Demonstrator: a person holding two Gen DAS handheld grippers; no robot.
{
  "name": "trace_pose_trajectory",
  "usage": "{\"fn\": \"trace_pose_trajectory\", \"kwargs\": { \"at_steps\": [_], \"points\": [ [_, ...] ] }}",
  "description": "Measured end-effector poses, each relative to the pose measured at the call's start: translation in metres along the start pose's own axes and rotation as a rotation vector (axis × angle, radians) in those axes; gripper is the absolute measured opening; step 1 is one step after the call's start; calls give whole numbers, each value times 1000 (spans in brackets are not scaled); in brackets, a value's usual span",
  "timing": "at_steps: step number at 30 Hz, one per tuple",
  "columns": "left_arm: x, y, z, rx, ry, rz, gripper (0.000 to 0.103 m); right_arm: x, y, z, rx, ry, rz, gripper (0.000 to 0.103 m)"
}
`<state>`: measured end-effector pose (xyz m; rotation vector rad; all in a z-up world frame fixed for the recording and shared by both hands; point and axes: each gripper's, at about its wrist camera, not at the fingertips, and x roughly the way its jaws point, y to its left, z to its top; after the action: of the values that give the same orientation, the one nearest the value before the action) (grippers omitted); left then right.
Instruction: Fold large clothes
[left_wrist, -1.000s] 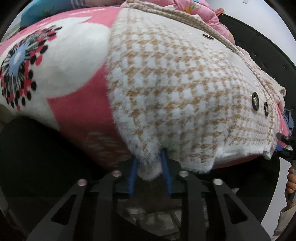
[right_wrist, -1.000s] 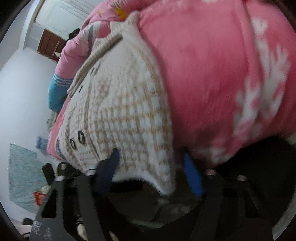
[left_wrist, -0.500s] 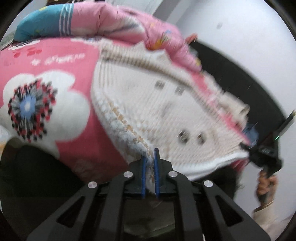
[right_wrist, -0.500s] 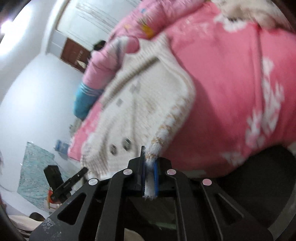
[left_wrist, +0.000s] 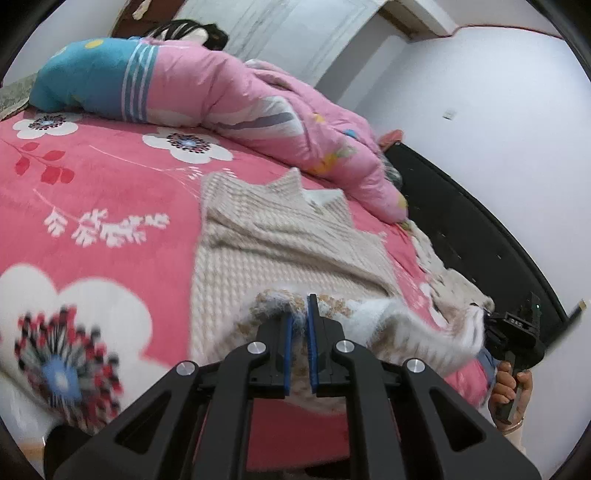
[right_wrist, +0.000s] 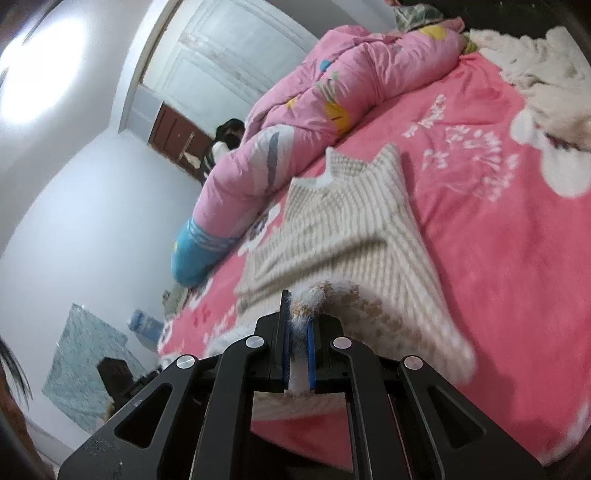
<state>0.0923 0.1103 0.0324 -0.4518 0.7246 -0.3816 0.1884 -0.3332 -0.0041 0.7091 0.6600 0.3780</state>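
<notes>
The houndstooth knit jacket (left_wrist: 295, 251) lies on the pink floral bed, its collar end toward the far edge by the rolled pink quilt (left_wrist: 258, 99), its near hem raised off the near edge. The left tongs (left_wrist: 300, 325) are pinched tight on the hem's left corner, so the fluffy lining turns outward. The right tongs (right_wrist: 300, 332) are likewise clamped on the opposite hem corner. Holding both corners keeps the hem taut and level, apparently to carry it over toward the collar for a fold.
</notes>
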Motion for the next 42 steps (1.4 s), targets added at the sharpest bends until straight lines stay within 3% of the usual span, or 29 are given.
{"fn": "trace_pose_trajectory", "kwargs": {
  "at_steps": [1, 5, 10, 12, 14, 16, 18, 19, 23, 26, 29, 33, 35, 37, 39, 42],
  "points": [
    [8, 5, 6, -9, 4, 9, 7, -9, -11, 3, 5, 3, 1, 5],
    [50, 33, 23, -46, 43, 60, 9, 22, -41, 24, 59, 25, -19, 8],
    [91, 63, 25, -109, 148, 71, 12, 64, -97, 25, 175, 138, -81, 24],
    [95, 69, 24, -132, 169, 65, 13, 70, -105, 24, 188, 158, -69, 25],
    [92, 72, 25, -147, 172, 34, 14, 66, -102, 24, 176, 150, -35, 35],
    [84, 72, 26, -153, 165, 15, 26, 58, -95, 25, 155, 131, -27, 63],
    [76, 71, 28, -147, 138, 52, 62, 46, -85, 28, 113, 104, -62, 70],
    [73, 69, 29, -143, 124, 57, 62, 42, -83, 28, 105, 98, -75, 73],
    [48, 64, 30, -129, 84, 65, 62, 12, -70, 19, 82, 74, -84, 76],
    [28, 50, 20, -86, 57, 72, 63, -11, -64, 2, 55, 68, -87, 84],
    [11, 29, -8, -13, 59, 36, 63, -44, -62, -33, 47, 73, -85, 86],
    [13, 12, -60, 50, 140, 21, 63, -61, -70, -73, 91, 85, -92, 87],
    [28, 17, -79, 5, 199, 36, 63, -52, -78, -85, 130, 108, -101, 87],
    [41, 27, -88, -62, 207, 19, 63, -42, -85, -90, 154, 132, -121, 79],
    [50, 38, -88, -100, 174, 18, 63, -32, -92, -89, 171, 133, -128, 77],
    [58, 62, -81, -217, 111, -77, 63, -22, -99, -78, 184, 98, -113, 72]
  ]
}}
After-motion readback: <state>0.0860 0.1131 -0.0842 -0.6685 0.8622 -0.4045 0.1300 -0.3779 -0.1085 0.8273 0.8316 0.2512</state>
